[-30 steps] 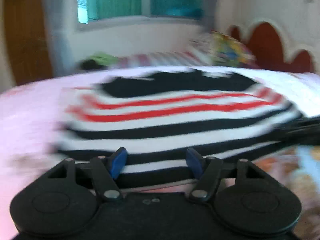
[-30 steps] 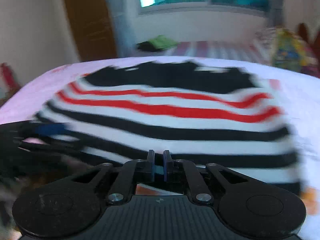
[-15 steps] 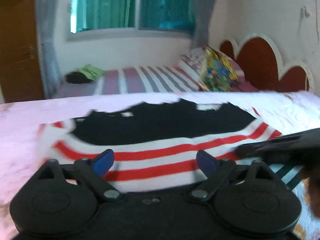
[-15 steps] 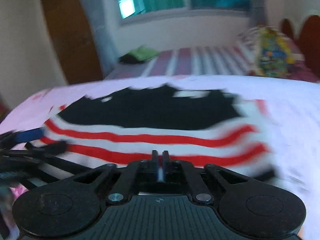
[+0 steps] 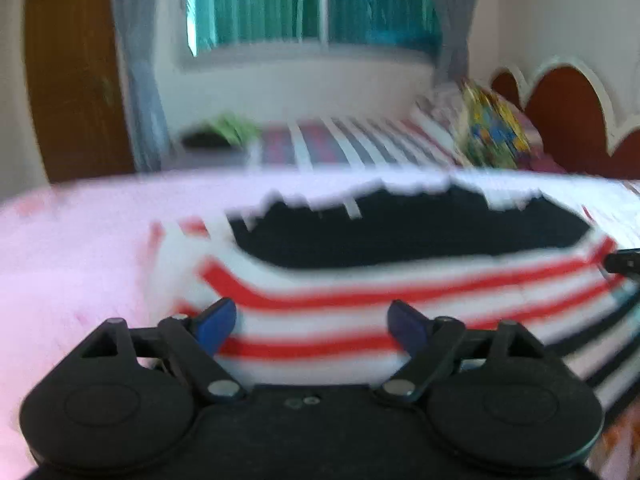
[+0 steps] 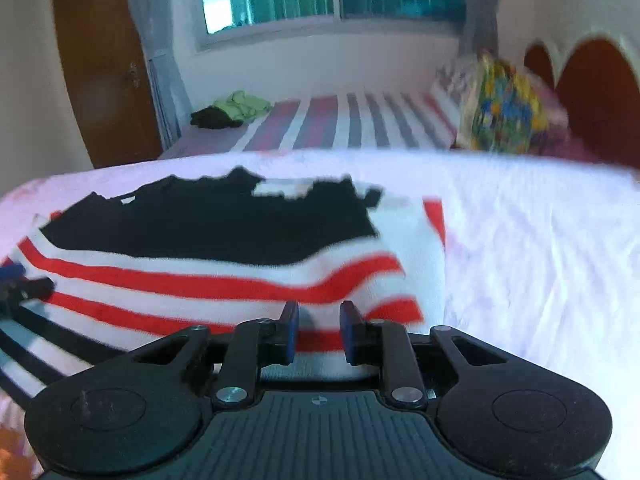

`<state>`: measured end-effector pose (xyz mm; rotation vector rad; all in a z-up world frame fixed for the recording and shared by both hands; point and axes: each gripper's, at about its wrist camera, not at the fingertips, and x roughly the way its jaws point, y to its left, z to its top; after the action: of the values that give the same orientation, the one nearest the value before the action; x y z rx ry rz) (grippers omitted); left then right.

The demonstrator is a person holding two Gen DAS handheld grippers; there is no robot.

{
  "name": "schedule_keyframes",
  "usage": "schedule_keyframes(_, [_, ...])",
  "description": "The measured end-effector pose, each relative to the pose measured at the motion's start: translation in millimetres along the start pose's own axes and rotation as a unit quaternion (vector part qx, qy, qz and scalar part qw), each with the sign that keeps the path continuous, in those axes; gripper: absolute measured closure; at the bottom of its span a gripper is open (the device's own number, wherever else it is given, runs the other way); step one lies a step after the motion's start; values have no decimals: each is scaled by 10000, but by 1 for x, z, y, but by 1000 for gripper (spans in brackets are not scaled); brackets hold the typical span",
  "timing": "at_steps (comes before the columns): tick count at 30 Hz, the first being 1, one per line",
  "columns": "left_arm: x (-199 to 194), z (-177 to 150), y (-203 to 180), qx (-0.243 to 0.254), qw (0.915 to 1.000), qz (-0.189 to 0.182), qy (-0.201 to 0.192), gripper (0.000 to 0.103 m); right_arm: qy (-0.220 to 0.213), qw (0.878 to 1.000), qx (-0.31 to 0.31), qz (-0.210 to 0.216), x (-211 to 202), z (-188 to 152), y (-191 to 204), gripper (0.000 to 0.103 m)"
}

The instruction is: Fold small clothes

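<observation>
A shirt [image 5: 400,280] with a black top panel and red, white and black stripes lies flat on the pink bed sheet [image 5: 80,248]. My left gripper [image 5: 311,316] hovers over its near left part, jaws wide open, nothing between the blue pads. In the right wrist view the same shirt [image 6: 200,276] fills the left half. My right gripper [image 6: 319,314] sits over its near right corner with a narrow gap between the pads and no cloth pinched in it. Each gripper shows at the edge of the other's view: the right gripper [image 5: 624,264] and the left gripper [image 6: 24,288].
The pink sheet [image 6: 540,260] spreads to the right of the shirt. Beyond it stands a second bed with a striped cover [image 6: 340,120], a colourful pillow [image 6: 504,108] and a green and black clothes heap [image 6: 236,108]. A brown door [image 6: 100,80] and a scalloped headboard [image 5: 568,120] flank the window.
Both grippers have moved forward over the shirt, from its black-striped hem to the red stripes. The left jaws widened. The right jaws went from shut to slightly parted.
</observation>
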<state>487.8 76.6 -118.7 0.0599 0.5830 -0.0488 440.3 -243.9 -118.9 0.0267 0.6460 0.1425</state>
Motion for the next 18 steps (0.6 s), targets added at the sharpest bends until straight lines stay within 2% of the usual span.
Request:
schedule_keyframes(1, [2,4,3,5,9999,53,-87,19,-38,9999,98,-34,7,3,-1,81])
schedule_keyframes(3, [26,11,13,-103,9991,-34,409,21,428,9988,222,-74,32,7,-10,81])
schedule_keyframes(4, [35,13,17,-126,9979,-118,619,17,400,9991,101,-77,34,11,-10,81])
schedule_keyframes(5, [37,14,21,-86,9981,-168,583,19,394,9991,62,-111,32,19,-9,81])
schedule_keyframes(7, [30,18,21,-42,9986,-130,502,23,46,9999,133,-67,18,26,-10,81])
schedule_keyframes(9, [21,18,20,-76,9988,-29,486,23,48,9997,237,12,11,28,-11,81])
schedule_keyframes(13, [-3,14,15,-179,9992,54,346,14,-38,9995,258,192,-3,23,-5,81])
schedule_keyframes(18, [-17,7,11,-197,9993,86,310,14,-97,9985,269,474,-19,15,15,81])
